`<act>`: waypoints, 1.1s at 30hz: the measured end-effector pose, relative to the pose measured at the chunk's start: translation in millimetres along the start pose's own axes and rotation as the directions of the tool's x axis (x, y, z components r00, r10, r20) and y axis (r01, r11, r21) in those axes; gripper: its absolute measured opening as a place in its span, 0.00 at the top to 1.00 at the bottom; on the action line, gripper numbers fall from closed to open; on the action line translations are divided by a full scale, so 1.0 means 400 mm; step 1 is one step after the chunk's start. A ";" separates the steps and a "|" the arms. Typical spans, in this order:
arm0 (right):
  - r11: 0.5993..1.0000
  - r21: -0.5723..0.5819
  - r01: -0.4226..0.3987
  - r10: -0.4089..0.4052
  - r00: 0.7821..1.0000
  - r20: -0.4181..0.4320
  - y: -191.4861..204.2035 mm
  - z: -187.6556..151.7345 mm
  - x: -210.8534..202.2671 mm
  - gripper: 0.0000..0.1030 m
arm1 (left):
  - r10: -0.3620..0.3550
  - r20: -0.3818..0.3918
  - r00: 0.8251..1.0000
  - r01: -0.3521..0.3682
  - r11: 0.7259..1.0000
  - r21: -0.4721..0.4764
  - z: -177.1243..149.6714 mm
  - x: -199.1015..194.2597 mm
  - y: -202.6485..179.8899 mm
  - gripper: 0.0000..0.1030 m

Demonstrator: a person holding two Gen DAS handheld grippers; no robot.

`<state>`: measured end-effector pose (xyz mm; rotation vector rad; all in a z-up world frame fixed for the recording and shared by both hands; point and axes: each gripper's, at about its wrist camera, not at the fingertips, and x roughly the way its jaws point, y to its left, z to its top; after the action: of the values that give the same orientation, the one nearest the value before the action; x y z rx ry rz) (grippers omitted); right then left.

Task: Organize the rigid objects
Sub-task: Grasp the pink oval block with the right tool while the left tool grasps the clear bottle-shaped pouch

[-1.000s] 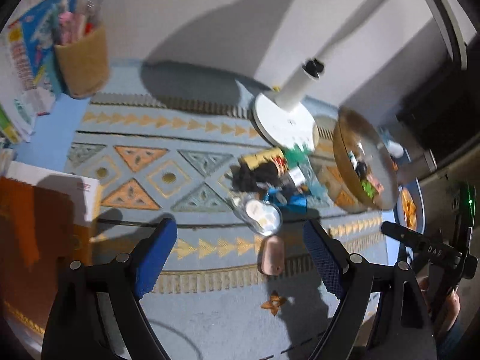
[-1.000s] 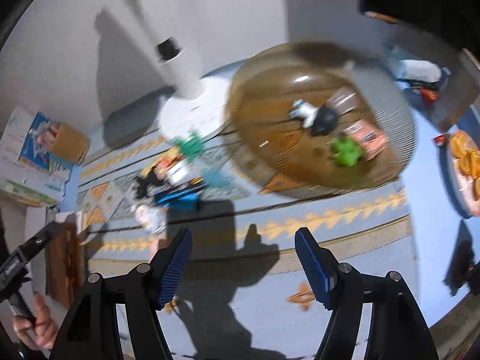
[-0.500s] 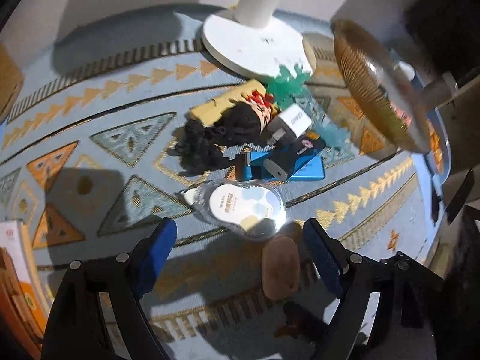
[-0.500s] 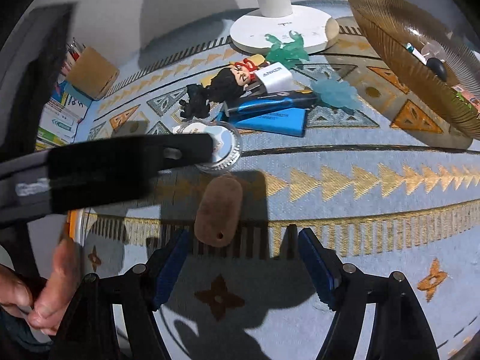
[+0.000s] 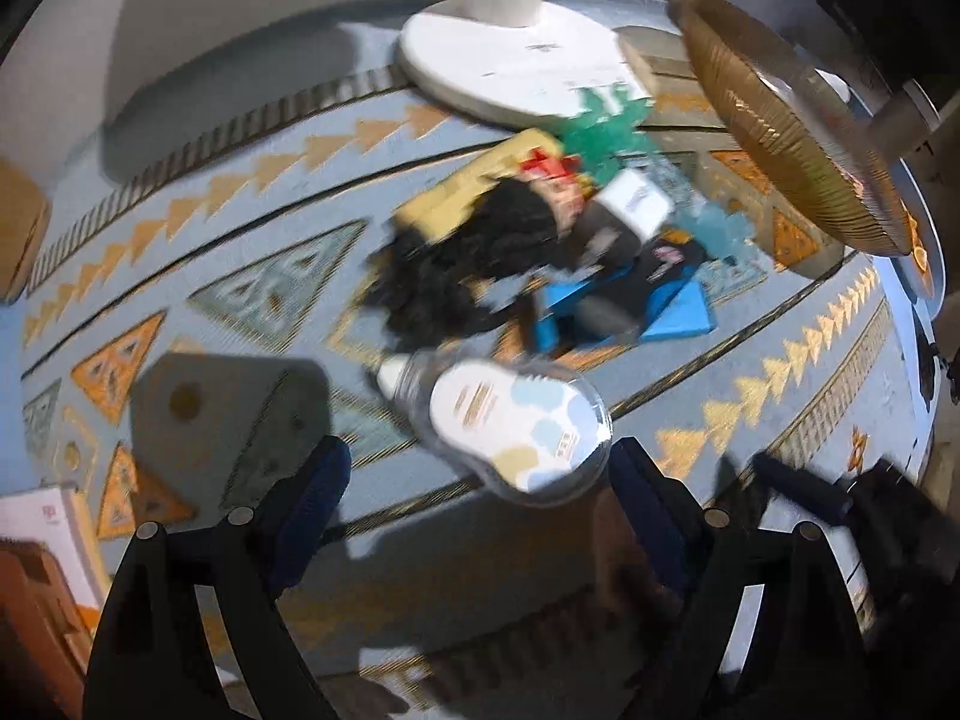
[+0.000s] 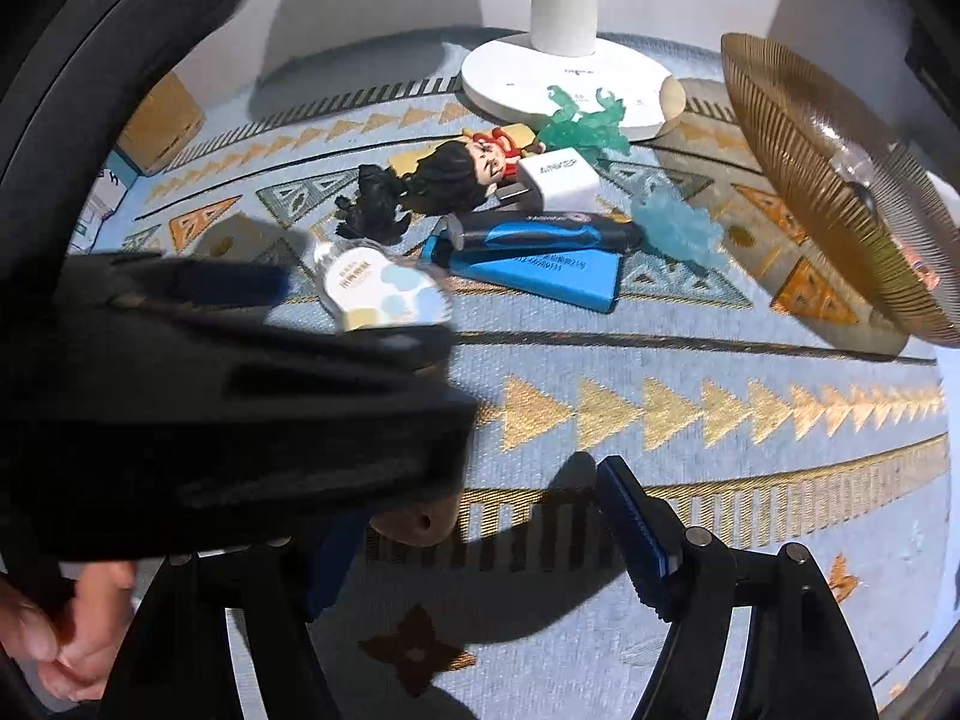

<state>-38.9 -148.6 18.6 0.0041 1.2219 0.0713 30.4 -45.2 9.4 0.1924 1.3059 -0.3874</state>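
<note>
Two handheld grippers are hovering low over a blue patterned rug (image 6: 690, 360) where a small pile of rigid odds and ends is waiting to be sorted. The left gripper (image 5: 480, 480) is sitting with its blue-padded fingers spread wide and holding nothing; a clear flat case with a white printed label (image 5: 510, 420) is lying just beyond its tips, at about twelve o'clock in the left wrist view, and a brown oblong tag (image 6: 417, 516) is lying on the rug close by. The right gripper (image 6: 474, 528) is also spread apart and empty, with the left tool's black body crossing its view at nine o'clock. Judging by this, the step in hand is the approach to a first pick, most likely the clear case; the next move calls for lowering the fingers either side of its thin edge and closing gently. Behind the case, toward one o'clock, lie one black-haired doll figure (image 6: 456, 177), one white charger block (image 6: 558, 183), one dark blue pen-shaped device (image 6: 540, 231) on one blue wedge-shaped piece (image 6: 558, 279), and two translucent green-blue plastic splash shapes (image 6: 582, 126). One amber ribbed glass bowl (image 6: 798, 180), the likely destination, is standing at two o'clock, beside one white lamp base (image 6: 564, 81).
</note>
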 end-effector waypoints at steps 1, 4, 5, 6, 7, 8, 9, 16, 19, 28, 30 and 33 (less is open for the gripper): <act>1.000 0.007 0.019 -0.019 1.000 0.003 -0.009 0.000 -0.004 0.29 | 0.006 -0.003 1.000 -0.006 1.000 -0.010 -0.007 -0.005 0.016 0.15; 0.997 0.060 0.038 -0.038 0.999 -0.007 -0.060 -0.002 -0.011 0.29 | 0.027 -0.009 1.000 -0.028 0.999 -0.041 -0.031 -0.018 0.078 0.15; 0.995 0.093 0.041 -0.040 0.999 -0.015 -0.083 -0.002 -0.009 0.29 | 0.044 -0.009 0.999 -0.044 0.997 -0.060 -0.040 -0.024 0.103 0.15; 0.990 0.135 0.028 -0.025 0.999 -0.021 -0.110 -0.001 -0.008 0.29 | 0.050 -0.010 0.999 -0.051 0.996 -0.079 -0.047 -0.030 0.124 0.15; 0.985 0.172 0.011 -0.007 1.000 -0.022 -0.129 -0.001 -0.009 0.29 | 0.055 -0.013 0.998 -0.056 0.993 -0.100 -0.053 -0.035 0.146 0.15; 0.978 0.210 -0.011 0.017 1.000 -0.024 -0.150 -0.001 -0.010 0.29 | 0.059 -0.016 0.998 -0.060 0.991 -0.120 -0.058 -0.039 0.166 0.15; 0.970 0.239 -0.043 0.049 0.999 -0.022 -0.166 -0.002 -0.013 0.29 | 0.051 -0.016 0.999 -0.053 0.989 -0.138 -0.063 -0.045 0.187 0.15; 0.956 0.161 -0.244 0.252 0.967 -0.028 -0.088 0.008 -0.008 0.29 | -0.099 0.018 0.995 0.101 0.980 -0.173 -0.040 -0.064 0.200 0.15; 0.984 0.026 -0.179 0.180 0.983 -0.034 -0.003 0.001 -0.008 0.29 | -0.062 0.024 0.998 0.065 0.983 -0.172 -0.006 -0.038 0.177 0.16; 0.991 -0.131 -0.024 0.021 1.000 -0.018 0.090 -0.008 0.032 0.47 | 0.016 0.077 0.997 -0.012 0.999 -0.047 0.009 -0.021 0.092 0.55; 0.988 -0.150 -0.023 0.022 1.000 -0.006 0.098 0.002 0.037 0.56 | 0.021 0.080 0.997 -0.019 0.999 -0.030 0.009 -0.020 0.079 0.55; 0.986 -0.168 -0.016 0.017 1.000 0.002 0.104 0.002 0.041 0.65 | -0.004 0.088 0.996 0.007 1.000 -0.030 -0.006 -0.028 0.078 0.55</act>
<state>-34.7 -106.1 5.4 -0.1331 1.2096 0.1886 38.0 -13.6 17.2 0.1446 1.2248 -0.3761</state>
